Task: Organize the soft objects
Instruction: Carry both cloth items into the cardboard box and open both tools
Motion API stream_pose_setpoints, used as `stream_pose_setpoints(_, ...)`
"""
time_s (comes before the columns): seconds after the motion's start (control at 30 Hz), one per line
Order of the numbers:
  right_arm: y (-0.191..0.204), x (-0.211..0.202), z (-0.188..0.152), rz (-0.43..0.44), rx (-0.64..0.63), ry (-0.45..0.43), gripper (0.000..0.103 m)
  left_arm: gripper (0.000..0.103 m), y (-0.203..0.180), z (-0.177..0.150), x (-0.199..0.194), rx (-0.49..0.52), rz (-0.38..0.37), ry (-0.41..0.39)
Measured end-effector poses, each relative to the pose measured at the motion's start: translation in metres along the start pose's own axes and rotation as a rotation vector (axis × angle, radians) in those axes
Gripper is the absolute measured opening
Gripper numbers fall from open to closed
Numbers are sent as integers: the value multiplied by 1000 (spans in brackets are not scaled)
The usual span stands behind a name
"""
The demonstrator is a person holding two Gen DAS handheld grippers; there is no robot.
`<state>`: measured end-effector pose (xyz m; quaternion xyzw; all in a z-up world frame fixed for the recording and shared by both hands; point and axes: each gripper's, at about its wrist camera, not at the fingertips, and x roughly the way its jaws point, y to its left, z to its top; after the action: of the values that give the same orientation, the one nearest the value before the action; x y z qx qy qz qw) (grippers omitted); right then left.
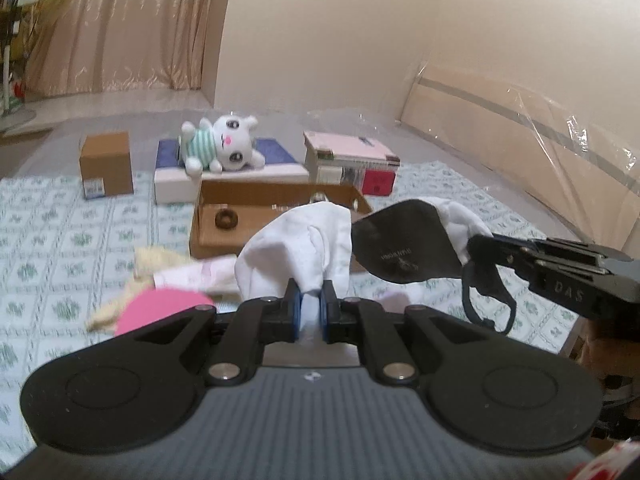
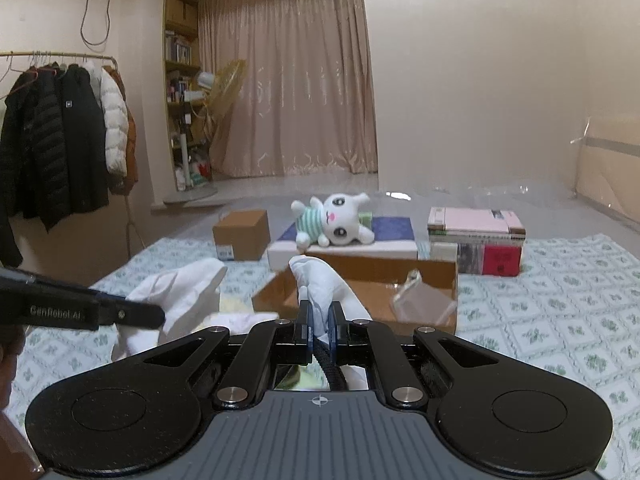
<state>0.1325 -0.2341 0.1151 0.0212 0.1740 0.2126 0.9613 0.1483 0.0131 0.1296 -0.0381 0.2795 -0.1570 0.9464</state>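
Observation:
My left gripper (image 1: 311,308) is shut on one end of a white cloth mask (image 1: 296,248) with a black outer face (image 1: 404,240), held above the bed. My right gripper (image 2: 320,330) is shut on the other end of the mask (image 2: 320,284) and its black ear strap (image 2: 330,368). The right gripper also shows in the left wrist view (image 1: 480,252), at the right. The left gripper also shows in the right wrist view (image 2: 156,318), at the left. An open cardboard box (image 1: 276,216) lies behind the mask. A white plush rabbit (image 1: 224,146) lies on a flat box beyond it.
A small brown carton (image 1: 106,164) stands at the back left, a stack of books (image 1: 352,162) at the back right. A pink round item (image 1: 160,308) and beige soft things (image 1: 132,280) lie on the patterned bedspread (image 1: 60,240). Coats (image 2: 60,132) hang left.

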Motion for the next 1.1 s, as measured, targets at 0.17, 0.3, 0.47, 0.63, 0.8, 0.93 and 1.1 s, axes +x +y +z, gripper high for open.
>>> stream_pose_setpoints(0.17, -8, 8, 15, 9, 5, -8, 7, 8, 0, 26, 12, 38, 6, -3)
stream_pose_setpoints(0.3, -19, 17, 26, 13, 13, -5, 7, 8, -1, 40, 32, 64, -7, 16)
stream_pose_setpoints(0.47, -43, 40, 46, 26, 49, 1, 7, 8, 5, 60, 62, 72, -29, 51)
stream_pose_setpoints(0.63, -66, 73, 63, 22, 54, 19, 7, 8, 19, 82, 98, 68, -42, 87)
stream_pose_setpoints(0.8, -89, 112, 74, 22, 78, 40, 7, 8, 37, 104, 140, 60, -33, 121)
stream_pose_setpoints(0.93, -103, 147, 81, 26, 74, 63, 7, 8, 49, 120, 177, 68, -17, 142)
stream_pose_setpoints(1.1, -116, 192, 81, 23, 47, 83, 7, 8, 63, 134, 224, 84, 3, 159)
